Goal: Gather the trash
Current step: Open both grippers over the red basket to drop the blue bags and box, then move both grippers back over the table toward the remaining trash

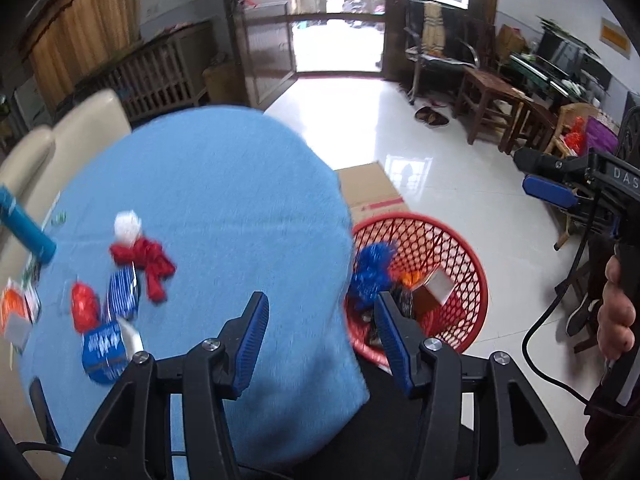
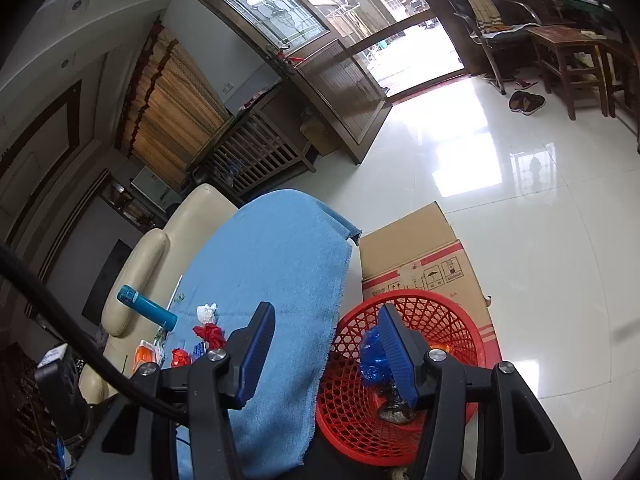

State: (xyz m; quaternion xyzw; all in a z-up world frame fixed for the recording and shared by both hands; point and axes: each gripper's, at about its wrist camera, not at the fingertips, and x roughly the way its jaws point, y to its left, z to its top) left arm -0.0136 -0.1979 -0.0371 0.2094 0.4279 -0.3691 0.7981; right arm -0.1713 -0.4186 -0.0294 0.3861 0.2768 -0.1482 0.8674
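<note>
A red mesh basket (image 1: 452, 256) (image 2: 452, 320) stands on the floor beside the blue-clothed table (image 1: 224, 200) (image 2: 280, 272). It holds a crumpled blue wrapper (image 1: 374, 270) (image 2: 370, 350), a small box and other scraps. On the cloth lie a white paper ball (image 1: 127, 226), a red wrapper (image 1: 150, 260), a red foil piece (image 1: 84, 306) and blue packets (image 1: 105, 346). My left gripper (image 1: 320, 316) is open and empty over the table edge. My right gripper (image 2: 326, 334) is open and empty above the basket's rim; it also shows in the left wrist view (image 1: 548, 190).
A blue cylinder (image 1: 26, 230) (image 2: 146, 310) and orange packets (image 1: 14, 308) lie at the table's left. A cardboard box (image 1: 370, 192) (image 2: 420, 252) stands behind the basket. Cream chairs (image 1: 72, 128) sit at the table's far side. Wooden stools (image 1: 492, 108) stand by the right wall.
</note>
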